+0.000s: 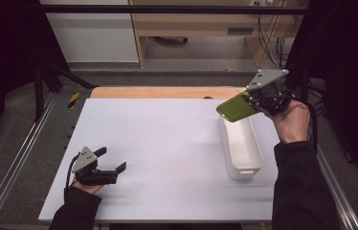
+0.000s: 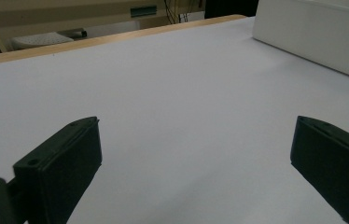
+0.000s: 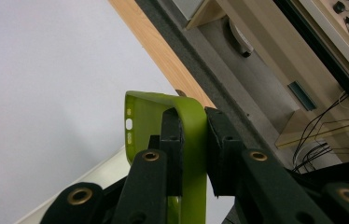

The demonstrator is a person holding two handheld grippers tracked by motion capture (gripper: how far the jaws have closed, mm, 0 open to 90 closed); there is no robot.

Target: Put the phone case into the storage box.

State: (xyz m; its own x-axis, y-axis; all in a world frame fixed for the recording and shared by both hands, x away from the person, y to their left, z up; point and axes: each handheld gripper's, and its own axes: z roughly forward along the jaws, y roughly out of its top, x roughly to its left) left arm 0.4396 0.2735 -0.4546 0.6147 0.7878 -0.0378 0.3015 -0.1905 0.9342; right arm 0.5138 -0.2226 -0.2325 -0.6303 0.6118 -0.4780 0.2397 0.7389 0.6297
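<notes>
My right gripper (image 1: 255, 100) is shut on a green phone case (image 1: 236, 107) and holds it in the air above the far end of a white rectangular bin (image 1: 241, 146). In the right gripper view the green phone case (image 3: 189, 140) sits edge-on between the two black jaws of my right gripper (image 3: 192, 135), with small cut-outs on its inner side. My left gripper (image 1: 112, 160) rests low at the near left of the white table, open, with nothing between its jaws. The left gripper view has my left gripper (image 2: 196, 154) with both jaws wide apart over bare table.
The white table top (image 1: 158, 143) has a wooden strip (image 1: 167, 92) along its far edge. The bin's side wall (image 2: 312, 32) stands at the upper right of the left gripper view. Metal rails run along both sides of the table. Shelving and cables stand beyond.
</notes>
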